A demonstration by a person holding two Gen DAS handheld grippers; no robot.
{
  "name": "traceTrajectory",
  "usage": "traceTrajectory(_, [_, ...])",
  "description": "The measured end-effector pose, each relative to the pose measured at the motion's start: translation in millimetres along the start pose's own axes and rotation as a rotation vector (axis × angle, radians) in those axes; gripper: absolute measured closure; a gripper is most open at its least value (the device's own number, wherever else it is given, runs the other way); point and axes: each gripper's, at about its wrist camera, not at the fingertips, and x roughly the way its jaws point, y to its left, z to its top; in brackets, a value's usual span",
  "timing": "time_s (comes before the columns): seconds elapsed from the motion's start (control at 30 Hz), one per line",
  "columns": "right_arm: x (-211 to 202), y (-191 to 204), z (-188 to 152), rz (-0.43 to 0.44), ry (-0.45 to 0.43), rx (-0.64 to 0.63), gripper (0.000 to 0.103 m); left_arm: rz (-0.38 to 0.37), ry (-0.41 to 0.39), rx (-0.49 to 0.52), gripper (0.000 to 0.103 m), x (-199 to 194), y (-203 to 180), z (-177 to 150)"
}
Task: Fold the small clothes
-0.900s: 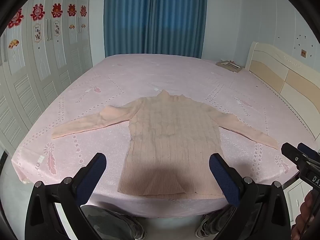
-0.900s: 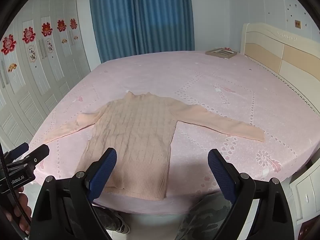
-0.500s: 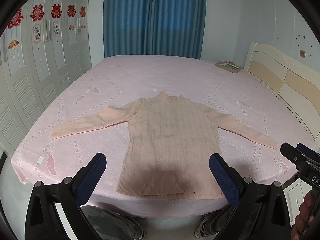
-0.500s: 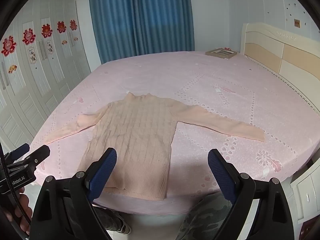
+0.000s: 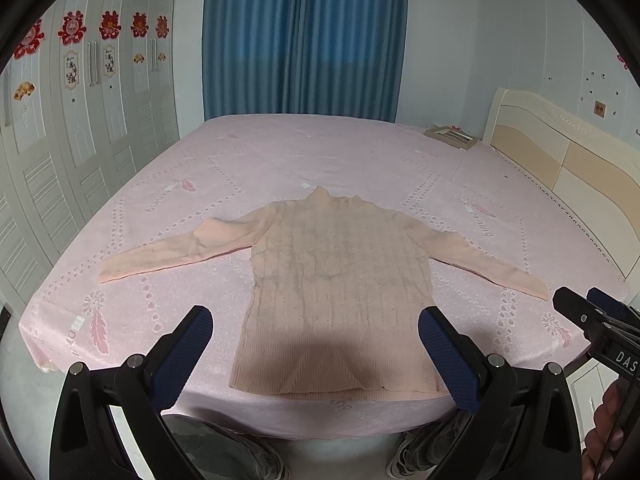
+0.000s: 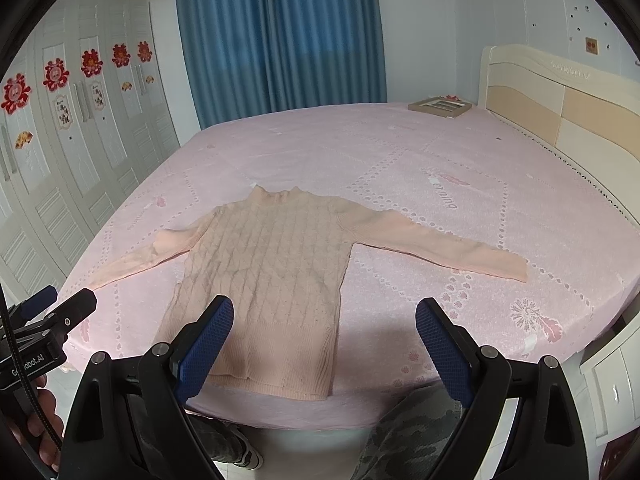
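A small peach knitted sweater (image 5: 340,280) (image 6: 268,280) lies flat on the pink bed (image 5: 280,168) (image 6: 440,160), both sleeves spread out and its hem at the near edge. My left gripper (image 5: 316,356) hangs open above and short of the hem, nothing between its blue pads. My right gripper (image 6: 324,348) is open too, held over the hem's right corner, apart from the cloth. Each gripper shows at the edge of the other's view: the right gripper (image 5: 592,320), the left gripper (image 6: 52,312).
A flat picture frame (image 5: 451,136) (image 6: 439,106) lies at the bed's far right by the cream headboard (image 5: 560,160). White wardrobe doors (image 5: 60,140) line the left side and blue curtains (image 5: 304,40) hang behind. A person's legs (image 6: 408,432) stand below the near edge.
Both views have eased back and up slightly, so the sweater sits a little farther off. Both grippers stay open and the sweater has not moved.
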Motion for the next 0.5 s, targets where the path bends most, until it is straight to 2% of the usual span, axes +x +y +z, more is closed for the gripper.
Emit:
traceTrajectory(0.17, [-1.2,-0.1,-0.1,-0.003,-0.012,-0.004,0.012,-0.013,0.031,-0.016,0.0,-0.3,1.9,0.4])
traceTrajectory(0.5, [-5.1,0.7,-2.6,-0.006,-0.028,-0.012,0.012,0.012,0.024,0.027,0.0,-1.3,-1.3,-0.1])
